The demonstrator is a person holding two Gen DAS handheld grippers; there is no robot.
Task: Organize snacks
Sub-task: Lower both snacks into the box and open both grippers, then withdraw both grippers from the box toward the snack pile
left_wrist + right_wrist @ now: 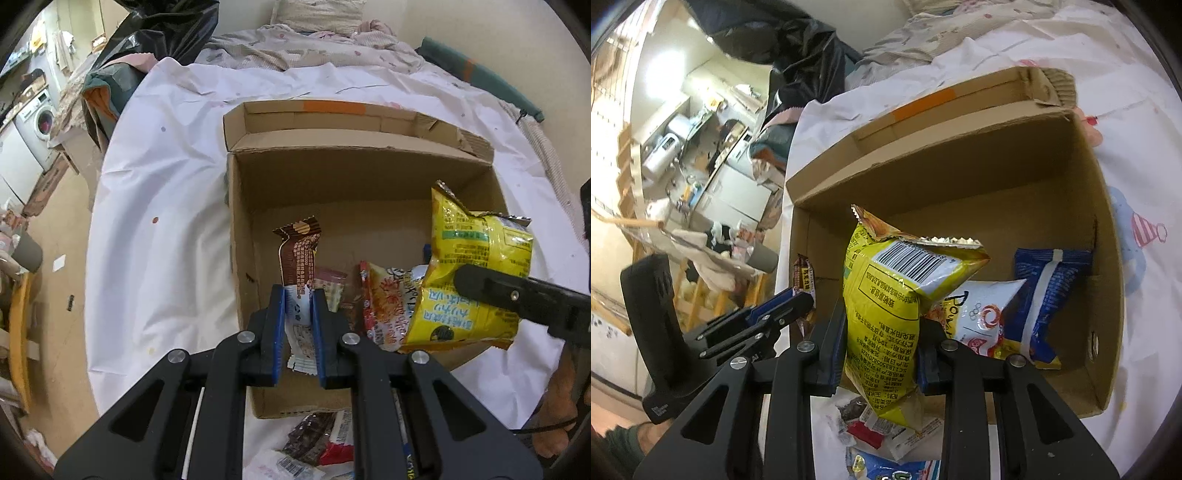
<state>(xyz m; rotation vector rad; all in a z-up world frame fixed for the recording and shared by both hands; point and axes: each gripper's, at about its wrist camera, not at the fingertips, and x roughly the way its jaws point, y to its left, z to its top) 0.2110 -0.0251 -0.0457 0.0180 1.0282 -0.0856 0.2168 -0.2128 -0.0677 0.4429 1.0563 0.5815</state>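
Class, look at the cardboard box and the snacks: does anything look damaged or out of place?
Yes. The cardboard box has a torn, crumpled flap at its far corner, and a few snack packets still lie outside it on the white sheet.

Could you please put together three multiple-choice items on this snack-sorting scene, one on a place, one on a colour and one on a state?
1. Where does the blue packet lie?
A. inside the cardboard box
B. on the white sheet
C. in the left gripper

2. What colour is the bag in the right gripper?
A. red
B. yellow
C. green

3. What state is the left gripper in?
A. wide open and empty
B. shut on a brown snack bar
C. shut on a blue packet

Answers:
1 A, it leans against the box's right inner wall.
2 B, the yellow bag sits between its pads.
3 B, both pads press the brown snack bar wrapper above the box.
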